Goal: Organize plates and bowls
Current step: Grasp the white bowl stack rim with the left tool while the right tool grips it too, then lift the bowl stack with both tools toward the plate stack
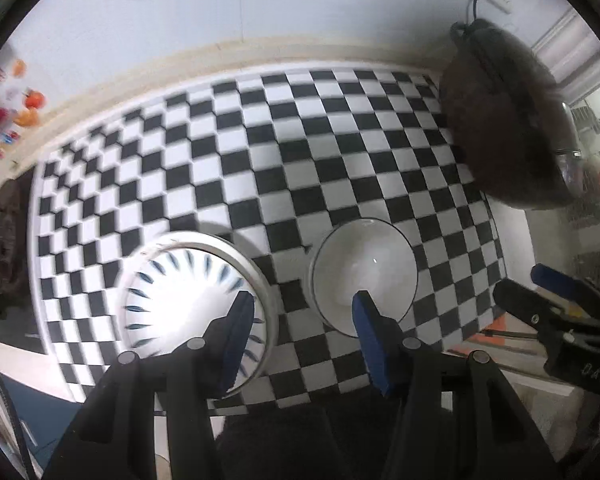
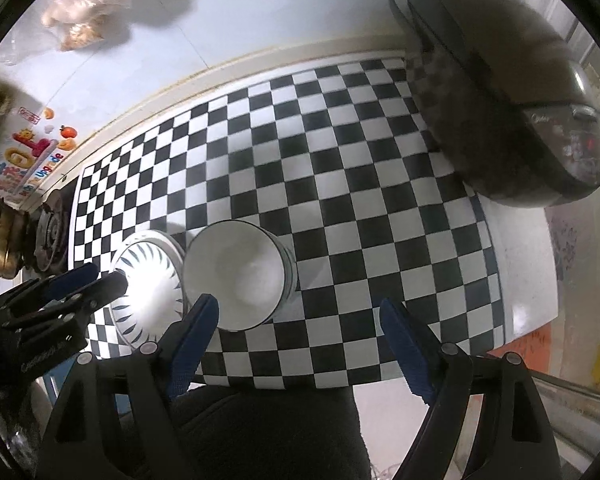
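Observation:
A stack of white plates with blue dash marks (image 1: pixel 188 300) sits on the checkered mat (image 1: pixel 260 152) at the near left. A stack of white bowls with a dark rim (image 1: pixel 364 272) stands just right of it. My left gripper (image 1: pixel 300 312) is open and empty, hovering above the gap between plates and bowls. In the right wrist view the plates (image 2: pixel 148 280) and bowls (image 2: pixel 236 272) sit side by side. My right gripper (image 2: pixel 296 320) is open and empty, above the mat to the right of the bowls. The left gripper (image 2: pixel 88 280) shows there over the plates.
A dark rice cooker (image 2: pixel 500 92) stands at the mat's far right corner, also in the left wrist view (image 1: pixel 504 128). A gas stove and metal kettle (image 2: pixel 0 236) are at the left. A plastic bag (image 2: pixel 80 12) lies by the wall. The counter edge is near.

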### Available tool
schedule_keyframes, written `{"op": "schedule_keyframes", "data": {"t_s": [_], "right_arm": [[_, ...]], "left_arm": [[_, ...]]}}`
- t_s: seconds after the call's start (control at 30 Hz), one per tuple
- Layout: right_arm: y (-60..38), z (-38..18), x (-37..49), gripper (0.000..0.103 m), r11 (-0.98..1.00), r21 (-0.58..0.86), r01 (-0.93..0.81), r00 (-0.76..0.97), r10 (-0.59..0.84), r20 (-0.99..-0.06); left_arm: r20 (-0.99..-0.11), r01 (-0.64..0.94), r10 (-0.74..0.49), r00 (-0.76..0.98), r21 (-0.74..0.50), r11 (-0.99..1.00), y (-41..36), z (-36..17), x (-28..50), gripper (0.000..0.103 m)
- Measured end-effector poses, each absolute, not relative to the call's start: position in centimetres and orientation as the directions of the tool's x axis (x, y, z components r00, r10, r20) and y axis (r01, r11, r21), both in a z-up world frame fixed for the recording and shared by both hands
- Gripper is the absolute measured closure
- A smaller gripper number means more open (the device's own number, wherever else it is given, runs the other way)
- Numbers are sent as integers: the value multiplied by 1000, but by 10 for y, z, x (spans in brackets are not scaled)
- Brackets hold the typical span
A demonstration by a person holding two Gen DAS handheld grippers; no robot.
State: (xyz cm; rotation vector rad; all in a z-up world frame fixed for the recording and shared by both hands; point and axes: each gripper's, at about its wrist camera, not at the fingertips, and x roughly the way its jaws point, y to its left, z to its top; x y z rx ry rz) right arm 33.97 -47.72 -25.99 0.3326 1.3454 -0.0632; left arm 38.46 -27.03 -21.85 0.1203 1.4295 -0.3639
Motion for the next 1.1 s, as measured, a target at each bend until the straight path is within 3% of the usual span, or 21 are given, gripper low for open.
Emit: {"op": "schedule_keyframes", "data": {"t_s": [0.37,0.7,1.1], "right_arm": [[-484,-354,364,18,921,248,302,125,219,-968],[-480,-415,383,20,883,314,348,70,310,-948],[-471,-452,400,33,846,379,375,29,398,-917]], "left_arm": [[-951,210,-280,-131,-302,930,-276,-302,438,54],[-931,200,-263,-252,-317,927,-289,-351,453,54],[-897,185,-293,-331,-366,912,-298,-377,453,54]]}}
